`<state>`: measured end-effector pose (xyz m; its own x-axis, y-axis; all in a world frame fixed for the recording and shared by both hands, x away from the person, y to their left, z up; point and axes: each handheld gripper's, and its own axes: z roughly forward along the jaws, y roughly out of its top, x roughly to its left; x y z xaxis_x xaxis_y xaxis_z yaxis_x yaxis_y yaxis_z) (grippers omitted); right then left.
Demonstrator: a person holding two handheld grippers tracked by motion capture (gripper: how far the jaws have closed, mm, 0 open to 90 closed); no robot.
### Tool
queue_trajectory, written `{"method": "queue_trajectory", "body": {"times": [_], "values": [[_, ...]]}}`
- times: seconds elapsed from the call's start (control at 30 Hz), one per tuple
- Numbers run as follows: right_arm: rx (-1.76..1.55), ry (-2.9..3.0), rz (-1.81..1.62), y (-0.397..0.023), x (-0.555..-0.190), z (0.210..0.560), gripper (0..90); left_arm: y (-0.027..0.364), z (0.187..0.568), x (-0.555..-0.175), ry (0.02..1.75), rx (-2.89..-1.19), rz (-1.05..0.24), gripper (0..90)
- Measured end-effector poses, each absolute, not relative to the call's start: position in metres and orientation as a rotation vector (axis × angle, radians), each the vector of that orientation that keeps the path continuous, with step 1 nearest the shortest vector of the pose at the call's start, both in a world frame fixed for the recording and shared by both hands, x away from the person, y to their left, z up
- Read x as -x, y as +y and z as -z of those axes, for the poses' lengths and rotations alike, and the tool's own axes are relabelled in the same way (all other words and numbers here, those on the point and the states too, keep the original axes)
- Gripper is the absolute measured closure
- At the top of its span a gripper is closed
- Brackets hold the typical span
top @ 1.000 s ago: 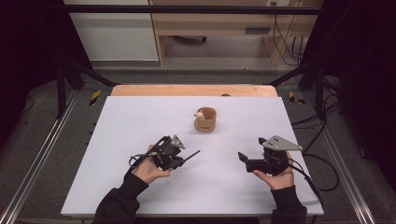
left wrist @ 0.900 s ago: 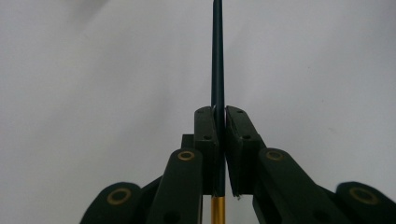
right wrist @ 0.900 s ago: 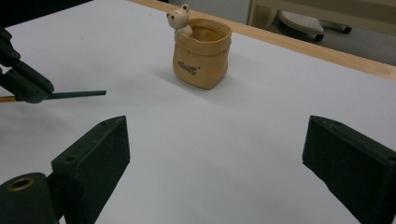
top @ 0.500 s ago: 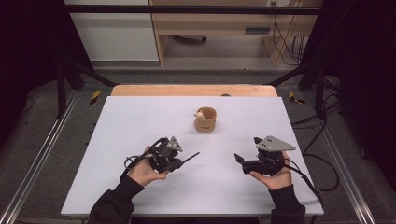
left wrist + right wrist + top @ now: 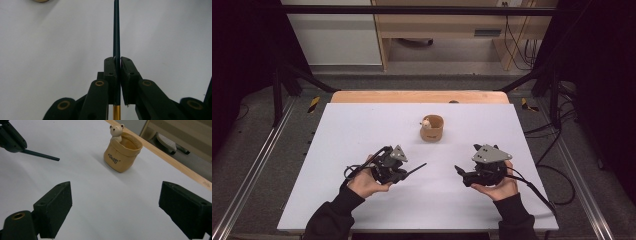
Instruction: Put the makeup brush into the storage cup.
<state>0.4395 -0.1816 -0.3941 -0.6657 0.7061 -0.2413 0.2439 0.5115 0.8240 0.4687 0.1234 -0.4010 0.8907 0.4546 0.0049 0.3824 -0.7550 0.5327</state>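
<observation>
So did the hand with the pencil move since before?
Yes. The left gripper holding the pencil slid a bit toward the person, away from the bear pot, which stayed put.

Left gripper (image 5: 408, 172) fingers clamped together; right gripper (image 5: 460, 174) fingers spread wide.

On the table (image 5: 362, 125), the cup (image 5: 432, 128) stands just above the middle of the frame, the left gripper (image 5: 404, 172) with its pencil (image 5: 416, 169) lies lower left, the right gripper (image 5: 459, 172) lower right.
</observation>
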Motion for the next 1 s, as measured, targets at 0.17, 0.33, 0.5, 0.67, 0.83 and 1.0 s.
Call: {"method": "queue_trajectory", "body": {"times": [0.17, 0.33, 0.5, 0.67, 0.83, 1.0], "values": [[-0.67, 2.224, -1.024, -0.176, -0.44, 0.394, 13.6, 0.12, 0.396, -0.467, 0.582, -2.511, -0.174, 83.0], [-0.583, 2.268, -0.99, -0.169, -0.442, 0.397, 14.6, 0.116, 0.391, -0.468, 0.57, -2.507, -0.17, 83.0], [-0.519, 2.301, -0.955, -0.164, -0.441, 0.398, 15.1, 0.11, 0.389, -0.469, 0.564, -2.517, -0.159, 83.0], [-0.451, 2.309, -0.927, -0.161, -0.441, 0.399, 15.8, 0.101, 0.389, -0.472, 0.554, -2.549, -0.145, 83.0], [-0.41, 2.306, -0.916, -0.159, -0.441, 0.4, 16.8, 0.096, 0.39, -0.473, 0.561, -2.558, -0.139, 83.0], [-0.335, 2.316, -0.868, -0.156, -0.443, 0.403, 17.5, 0.091, 0.391, -0.475, 0.585, -2.566, -0.13, 83.0]]}}
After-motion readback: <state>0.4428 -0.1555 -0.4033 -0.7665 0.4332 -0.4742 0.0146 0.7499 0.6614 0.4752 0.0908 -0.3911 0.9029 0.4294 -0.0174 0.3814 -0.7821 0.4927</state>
